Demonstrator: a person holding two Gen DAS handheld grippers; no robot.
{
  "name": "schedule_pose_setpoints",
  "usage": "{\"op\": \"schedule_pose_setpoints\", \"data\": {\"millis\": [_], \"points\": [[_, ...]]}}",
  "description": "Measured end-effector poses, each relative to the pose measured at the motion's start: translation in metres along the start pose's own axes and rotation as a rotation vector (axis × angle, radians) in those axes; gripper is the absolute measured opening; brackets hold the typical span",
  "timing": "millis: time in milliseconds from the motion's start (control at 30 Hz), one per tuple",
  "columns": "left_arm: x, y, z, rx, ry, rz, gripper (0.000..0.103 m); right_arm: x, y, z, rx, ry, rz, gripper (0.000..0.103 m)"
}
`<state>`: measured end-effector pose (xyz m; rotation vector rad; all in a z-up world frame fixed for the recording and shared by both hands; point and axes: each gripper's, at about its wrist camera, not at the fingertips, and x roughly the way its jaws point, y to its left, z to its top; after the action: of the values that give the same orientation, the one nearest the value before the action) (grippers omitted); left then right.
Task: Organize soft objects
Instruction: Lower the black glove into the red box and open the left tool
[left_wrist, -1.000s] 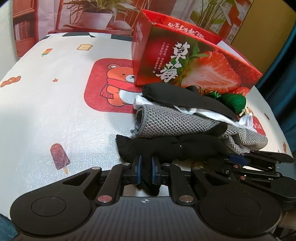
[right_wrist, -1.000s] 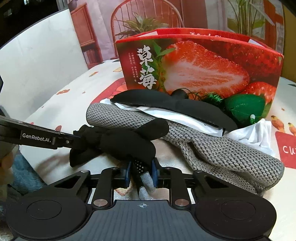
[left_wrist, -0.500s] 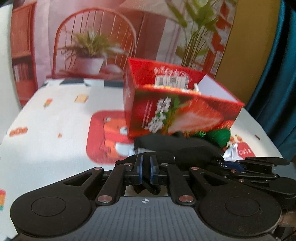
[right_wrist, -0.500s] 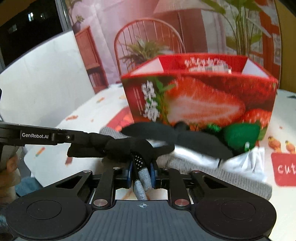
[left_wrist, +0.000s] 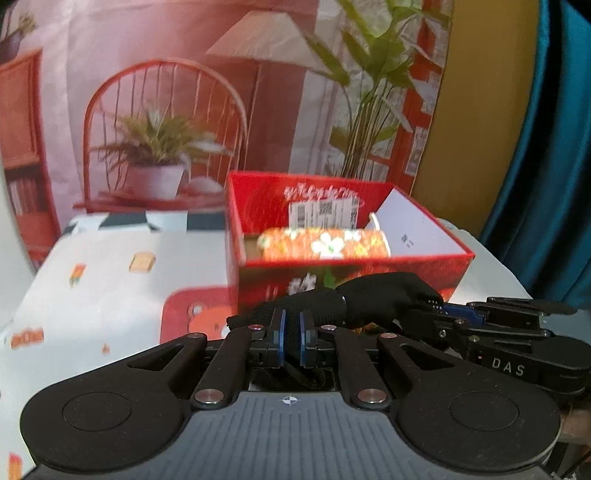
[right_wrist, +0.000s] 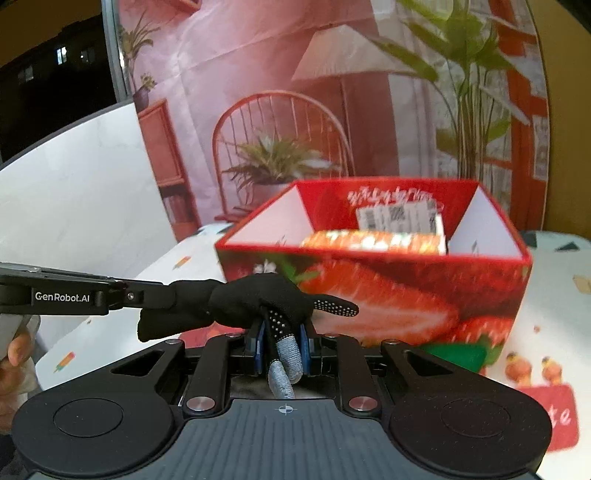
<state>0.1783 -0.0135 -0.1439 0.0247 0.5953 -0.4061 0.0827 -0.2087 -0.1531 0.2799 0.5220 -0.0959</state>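
A staged home corner: a printed backdrop (left_wrist: 184, 92) of a chair, lamp and plants hangs behind a cartoon-patterned white counter (left_wrist: 110, 280), with a teal curtain (left_wrist: 554, 166) at right.

Right claw (right_wrist: 281, 341) and left claw (right_wrist: 168, 293) both clamp a black glove (right_wrist: 255, 299) before the strawberry box (right_wrist: 406, 291)

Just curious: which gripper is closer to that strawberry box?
Neither clearly. Left gripper and right gripper both grip the black glove, side by side, short of the strawberry box.

Black glove (right_wrist: 258, 299) now off the table (right_wrist: 110, 288)
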Motion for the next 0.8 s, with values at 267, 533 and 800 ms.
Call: {"op": "schedule_pose_setpoints", "data": {"millis": [267, 533, 800], "points": [[0.013, -0.009, 0.040, 0.017, -0.051, -0.014, 0.008, 0.006, -0.021, 0.040, 0.004, -0.071, -0.033, 0.017], [0.076, -0.010, 0.086, -0.031, 0.035, -0.045, 0.008, 0.035, -0.051, 0.086, -0.035, -0.079, -0.082, 0.017], [0.138, -0.011, 0.098, -0.032, 0.152, -0.037, 0.008, 0.078, -0.087, 0.097, -0.035, 0.031, -0.116, 0.017]]}}
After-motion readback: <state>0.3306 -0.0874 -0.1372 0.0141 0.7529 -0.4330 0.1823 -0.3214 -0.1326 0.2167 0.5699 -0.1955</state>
